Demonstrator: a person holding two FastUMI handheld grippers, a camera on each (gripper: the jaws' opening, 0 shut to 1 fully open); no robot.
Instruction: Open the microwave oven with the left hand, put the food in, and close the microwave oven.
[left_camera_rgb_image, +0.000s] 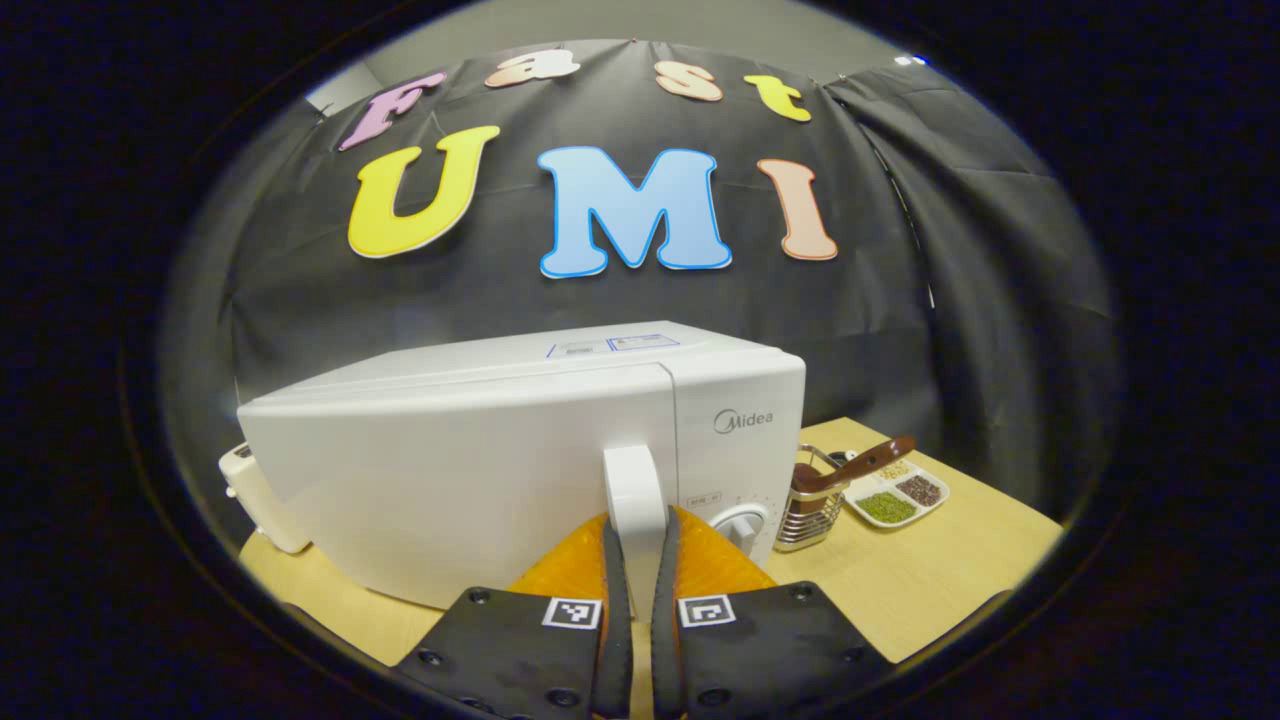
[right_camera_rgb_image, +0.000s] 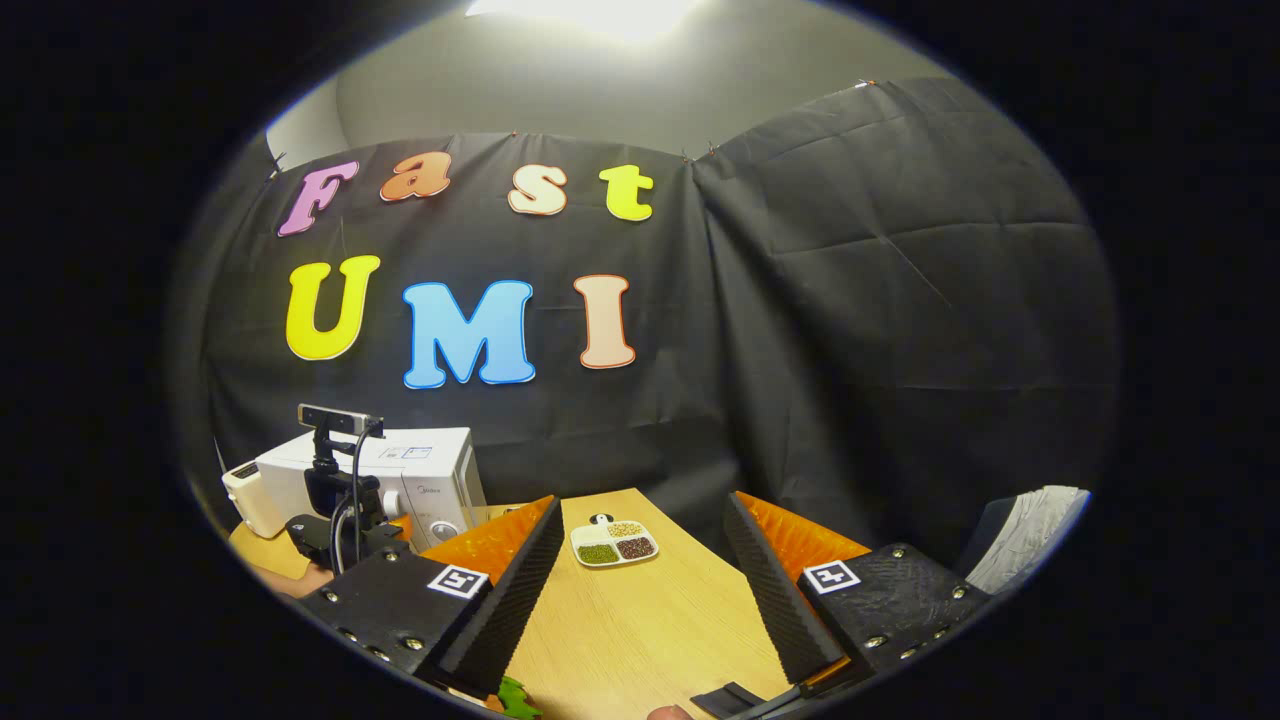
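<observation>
Already the left gripper (left_camera_rgb_image: 636, 560) pinches the microwave (left_camera_rgb_image: 520, 450) door handle (left_camera_rgb_image: 634, 500), ready to pull; the right gripper (right_camera_rgb_image: 640, 580) waits wide open and empty, facing the food tray (right_camera_rgb_image: 613, 543) on the counter (right_camera_rgb_image: 640, 630).

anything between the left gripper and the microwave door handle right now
Nothing visible: the left gripper is already at the microwave, its two fingers closed in on either side of the white door handle. The wire utensil holder stands off to the side, out of the way.

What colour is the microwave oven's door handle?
White, like the boxy white microwave oven itself; the upright door handle shows best in the left gripper view.
</observation>
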